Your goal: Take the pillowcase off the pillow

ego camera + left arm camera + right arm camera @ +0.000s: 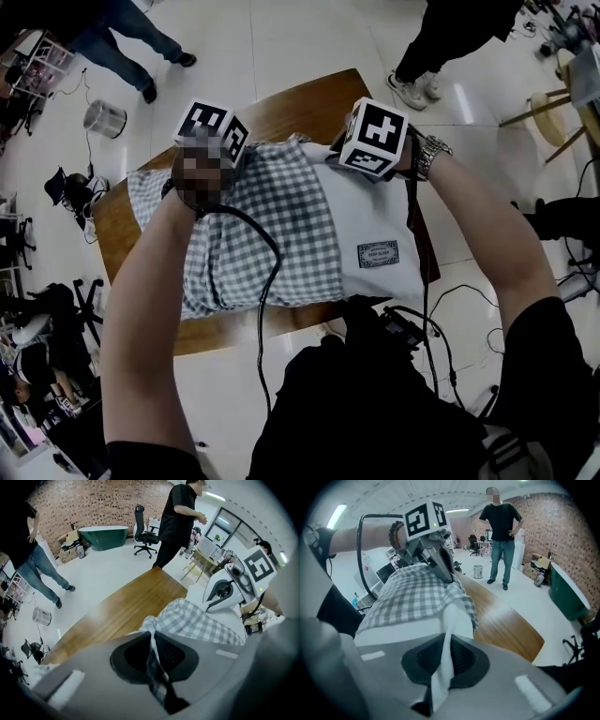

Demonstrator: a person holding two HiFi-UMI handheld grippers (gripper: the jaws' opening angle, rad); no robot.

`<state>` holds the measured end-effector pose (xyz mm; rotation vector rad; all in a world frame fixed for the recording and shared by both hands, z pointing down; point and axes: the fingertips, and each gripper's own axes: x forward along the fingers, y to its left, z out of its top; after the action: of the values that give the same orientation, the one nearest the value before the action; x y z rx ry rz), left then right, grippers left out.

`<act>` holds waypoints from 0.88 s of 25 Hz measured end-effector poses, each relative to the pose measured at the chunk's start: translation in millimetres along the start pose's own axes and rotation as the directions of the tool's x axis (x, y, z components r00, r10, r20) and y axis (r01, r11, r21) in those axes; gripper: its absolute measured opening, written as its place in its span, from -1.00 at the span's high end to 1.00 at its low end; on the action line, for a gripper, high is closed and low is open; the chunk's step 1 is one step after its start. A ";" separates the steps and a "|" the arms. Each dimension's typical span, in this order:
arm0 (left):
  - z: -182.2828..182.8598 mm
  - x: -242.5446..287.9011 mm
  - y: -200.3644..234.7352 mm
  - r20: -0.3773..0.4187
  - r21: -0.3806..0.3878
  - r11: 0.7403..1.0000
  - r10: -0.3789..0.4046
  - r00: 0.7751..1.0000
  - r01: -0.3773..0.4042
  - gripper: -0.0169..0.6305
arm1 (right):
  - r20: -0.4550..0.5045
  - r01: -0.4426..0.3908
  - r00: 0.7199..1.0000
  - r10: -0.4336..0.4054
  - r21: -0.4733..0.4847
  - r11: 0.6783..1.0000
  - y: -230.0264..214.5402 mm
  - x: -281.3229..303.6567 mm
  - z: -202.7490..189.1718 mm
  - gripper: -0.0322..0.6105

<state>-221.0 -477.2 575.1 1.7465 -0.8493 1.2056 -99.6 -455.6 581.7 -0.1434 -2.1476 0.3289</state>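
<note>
A white pillow (370,234) with a small label lies on a wooden table (291,108). A grey-and-white checked pillowcase (253,225) covers its left part. My left gripper (222,155) is at the far edge of the case, shut on a fold of checked cloth (154,634) that runs between its jaws. My right gripper (375,159) is at the pillow's far edge, shut on a pinch of white pillow fabric (449,634). In the right gripper view the left gripper (436,562) stands just beyond the checked cloth (412,597). In the head view the marker cubes hide both sets of fingertips.
People stand on the white floor beyond the table (122,37) (441,47). A clear bin (103,117) sits on the floor at far left. Cables and gear lie round the table's near side. A green tub (103,536) and an office chair (143,531) stand by the brick wall.
</note>
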 end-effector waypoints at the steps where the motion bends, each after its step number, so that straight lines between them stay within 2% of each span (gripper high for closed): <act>1: -3.8 -4.4 3.2 0.003 -0.007 1.000 0.013 1.000 -0.013 0.88 | 0.008 0.028 1.000 -0.028 -0.013 1.000 5.1 -5.9 1.0 0.85; 5: -18.8 -25.5 16.0 0.008 -0.045 0.998 0.048 0.999 -0.047 0.89 | 0.052 0.147 0.988 -0.144 -0.062 0.987 24.2 -36.6 12.1 0.86; 9: -40.1 -47.4 33.1 0.000 -0.048 0.992 0.118 0.993 -0.118 0.89 | 0.072 0.262 0.964 -0.255 -0.114 0.958 45.0 -60.0 26.1 0.86; 14: -71.5 -68.7 59.0 -0.004 -0.084 0.979 0.188 0.982 -0.188 0.89 | 0.066 0.306 0.951 -0.301 -0.101 0.947 67.8 -80.5 26.9 0.86; 22: -114.5 -88.2 84.7 0.020 -0.156 0.958 0.248 0.969 -0.242 0.91 | 0.068 0.387 0.921 -0.384 -0.037 0.921 51.3 -86.9 2.3 0.86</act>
<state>-366.3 -403.8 535.2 1.5792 -1.1781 1.2324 -53.7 -426.6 496.6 0.2650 -2.1842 0.0493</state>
